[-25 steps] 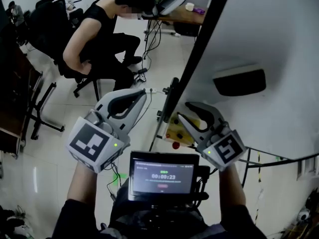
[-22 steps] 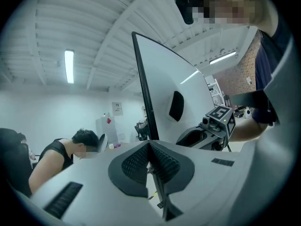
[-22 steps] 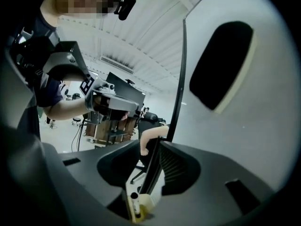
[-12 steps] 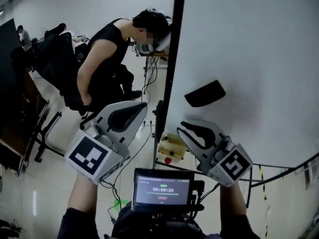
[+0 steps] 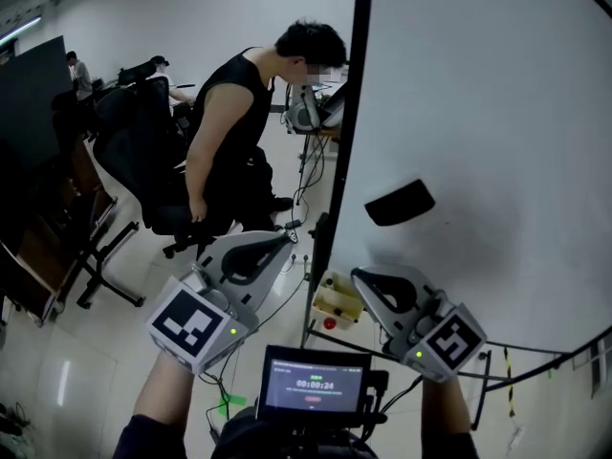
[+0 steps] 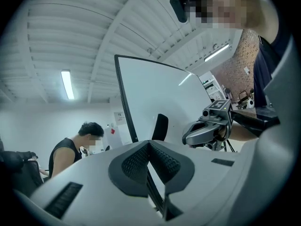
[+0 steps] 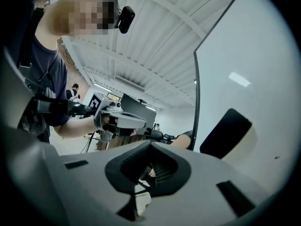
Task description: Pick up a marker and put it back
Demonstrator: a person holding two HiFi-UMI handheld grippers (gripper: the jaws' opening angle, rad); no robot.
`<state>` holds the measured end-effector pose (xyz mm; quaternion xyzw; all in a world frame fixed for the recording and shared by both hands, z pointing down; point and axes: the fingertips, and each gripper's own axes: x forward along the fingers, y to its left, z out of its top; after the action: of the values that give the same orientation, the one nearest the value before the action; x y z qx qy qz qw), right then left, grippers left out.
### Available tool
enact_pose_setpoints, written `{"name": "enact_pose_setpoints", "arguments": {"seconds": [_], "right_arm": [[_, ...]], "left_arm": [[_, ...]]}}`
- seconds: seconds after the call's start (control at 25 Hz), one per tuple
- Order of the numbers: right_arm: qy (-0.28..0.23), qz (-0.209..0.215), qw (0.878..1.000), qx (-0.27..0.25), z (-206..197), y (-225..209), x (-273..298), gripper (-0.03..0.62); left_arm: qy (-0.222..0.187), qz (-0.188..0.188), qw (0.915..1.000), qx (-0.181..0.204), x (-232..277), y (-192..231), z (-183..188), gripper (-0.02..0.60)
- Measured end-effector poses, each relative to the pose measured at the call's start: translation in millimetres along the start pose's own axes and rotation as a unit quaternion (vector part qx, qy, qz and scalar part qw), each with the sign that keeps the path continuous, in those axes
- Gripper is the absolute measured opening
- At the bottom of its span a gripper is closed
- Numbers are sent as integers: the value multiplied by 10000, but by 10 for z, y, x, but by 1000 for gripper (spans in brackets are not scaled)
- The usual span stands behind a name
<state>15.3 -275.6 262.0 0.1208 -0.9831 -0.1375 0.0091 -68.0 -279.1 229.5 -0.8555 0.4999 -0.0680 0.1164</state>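
Note:
No marker shows in any view. My left gripper [image 5: 274, 245] is held low in front of me, its jaws shut with nothing between them; in its own view the pads [image 6: 150, 145] meet. My right gripper [image 5: 366, 280] sits beside it, close under the whiteboard [image 5: 488, 103], jaws also shut and empty, pads touching [image 7: 151, 144]. A black eraser [image 5: 400, 202] clings to the whiteboard above the right gripper and also appears in the gripper views [image 6: 160, 126] [image 7: 226, 130]. Each gripper sees the other [image 6: 207, 128] [image 7: 117, 119].
The whiteboard's black frame post [image 5: 352, 113] runs down between the grippers. A yellow box with a red button [image 5: 337, 299] hangs at its foot. A person in a black top [image 5: 229, 132] stands by an office chair [image 5: 143, 161] on the left. A small screen [image 5: 316, 382] sits below my hands.
The right gripper's jaws have gone from apart to shut. The view has swung so the whiteboard stands more upright. The person at the chair has risen from a bent seat to standing.

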Motion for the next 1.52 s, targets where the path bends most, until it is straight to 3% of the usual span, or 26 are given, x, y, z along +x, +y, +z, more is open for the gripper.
{"name": "enact_pose_setpoints", "arguments": {"seconds": [0.52, 0.92, 1.12, 1.52], "right_arm": [[-210, 62, 9996, -169, 436, 654, 291, 8], [148, -8, 9995, -279, 530, 1435, 774, 8], [126, -33, 9994, -328, 690, 1826, 871, 8], [754, -1149, 9902, -263, 746, 1971, 129, 9]], "left_arm": [[-194, 76, 9998, 38, -853, 184, 15, 0], [-263, 257, 9991, -233, -1915, 492, -119, 0], [-432, 104, 9988, -197, -2259, 433, -112, 0], [-997, -573, 9894, -891, -2042, 118, -17, 0]]}}
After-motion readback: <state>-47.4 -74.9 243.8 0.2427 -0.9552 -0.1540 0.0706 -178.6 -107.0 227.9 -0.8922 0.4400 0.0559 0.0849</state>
